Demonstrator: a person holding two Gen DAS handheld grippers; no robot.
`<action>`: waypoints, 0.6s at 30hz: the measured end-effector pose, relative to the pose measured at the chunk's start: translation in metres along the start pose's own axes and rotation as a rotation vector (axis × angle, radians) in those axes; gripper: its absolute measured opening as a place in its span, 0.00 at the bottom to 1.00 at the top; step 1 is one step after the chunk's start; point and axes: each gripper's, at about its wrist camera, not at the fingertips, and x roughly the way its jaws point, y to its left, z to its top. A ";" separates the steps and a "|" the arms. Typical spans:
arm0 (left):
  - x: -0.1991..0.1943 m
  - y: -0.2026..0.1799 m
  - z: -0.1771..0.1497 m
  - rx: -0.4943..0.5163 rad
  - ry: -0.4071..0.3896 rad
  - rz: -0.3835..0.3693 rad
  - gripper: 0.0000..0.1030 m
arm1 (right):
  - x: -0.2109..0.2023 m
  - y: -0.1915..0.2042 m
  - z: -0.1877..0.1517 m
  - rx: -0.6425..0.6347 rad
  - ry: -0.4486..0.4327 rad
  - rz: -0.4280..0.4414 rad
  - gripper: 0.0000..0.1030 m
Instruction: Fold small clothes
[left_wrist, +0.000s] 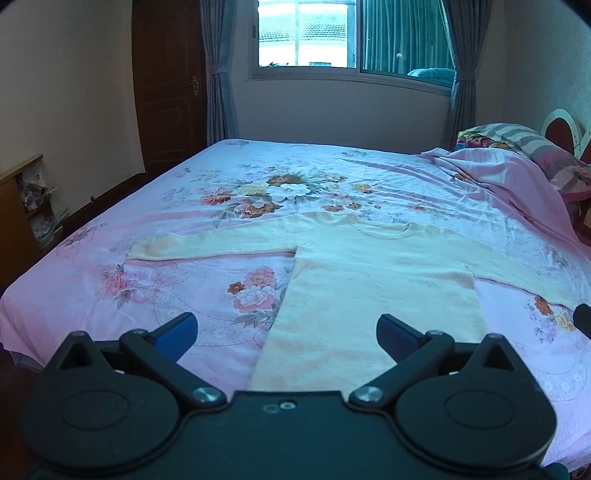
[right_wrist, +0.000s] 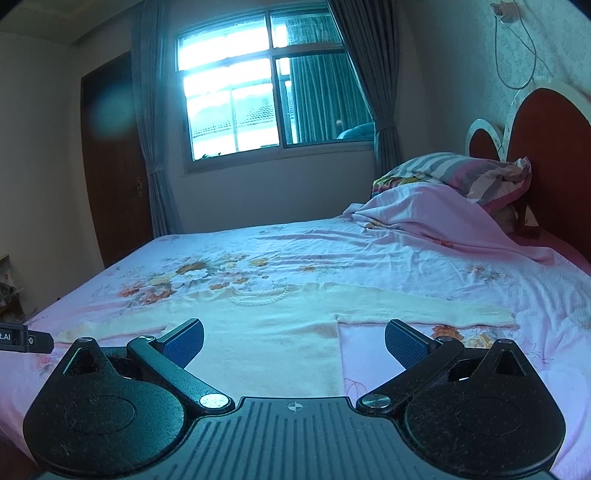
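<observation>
**Sweater spread flat on the bed, a gripper on either side of its hem**

The sweater (left_wrist: 369, 280) lies flat on the bed (left_wrist: 184, 229), neck toward the window (left_wrist: 306, 33), hem toward the cameras, one sleeve stretched out to each side. The left gripper (left_wrist: 286, 332) sits before the hem's left part, the right gripper (right_wrist: 293, 341) before the right edge of the body; both have their jaws spread wide, holding nothing. Pillows (right_wrist: 454, 173) and a bunched sheet (right_wrist: 424, 218) lie at the bed's right end against the headboard (right_wrist: 546, 125). A door (left_wrist: 166, 85) stands left of the window, a shelf (left_wrist: 22, 206) at far left
</observation>
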 end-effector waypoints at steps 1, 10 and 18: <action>0.000 0.001 0.000 -0.001 -0.002 0.002 0.99 | 0.000 0.000 0.001 0.001 0.000 0.000 1.00; -0.001 -0.003 -0.003 0.008 0.001 -0.002 0.99 | 0.002 -0.001 -0.001 -0.001 0.005 0.002 1.00; -0.002 -0.008 -0.005 0.017 -0.004 -0.002 0.99 | 0.002 0.002 0.001 -0.016 0.010 -0.004 1.00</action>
